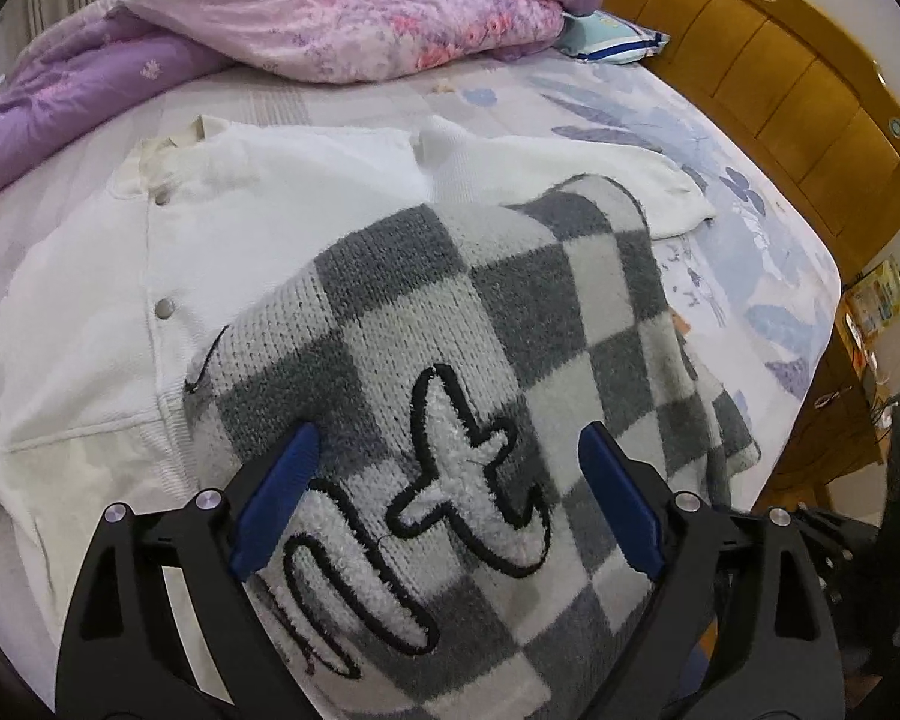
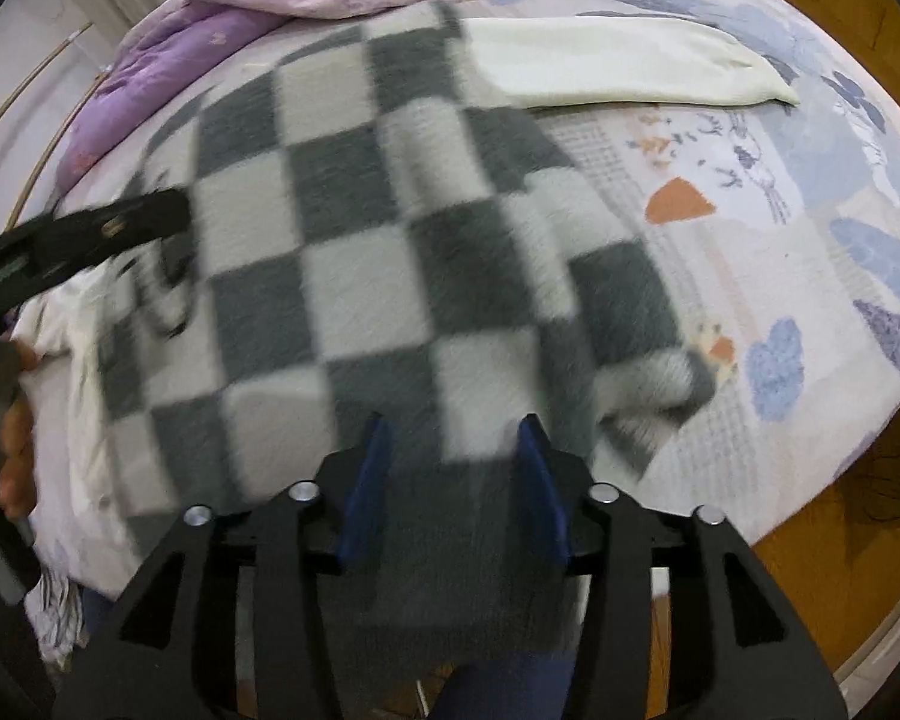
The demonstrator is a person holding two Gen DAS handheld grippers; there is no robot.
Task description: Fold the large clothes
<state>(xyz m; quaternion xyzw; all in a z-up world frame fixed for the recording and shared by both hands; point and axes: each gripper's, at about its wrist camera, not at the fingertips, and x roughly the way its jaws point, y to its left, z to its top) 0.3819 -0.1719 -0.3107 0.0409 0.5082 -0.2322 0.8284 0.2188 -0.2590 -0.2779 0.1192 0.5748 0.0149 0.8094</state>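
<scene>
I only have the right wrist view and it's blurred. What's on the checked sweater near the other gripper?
Observer: A fluffy white motif outlined in black sits on the checked sweater, between the left gripper's open fingers.
Operator: Anything under the sweater on that side?
Observer: A white jacket with metal snap buttons lies spread beneath it.
Operator: What's at the bed's far right?
Observer: A wooden headboard, with a pale blue pillow against it.
</scene>
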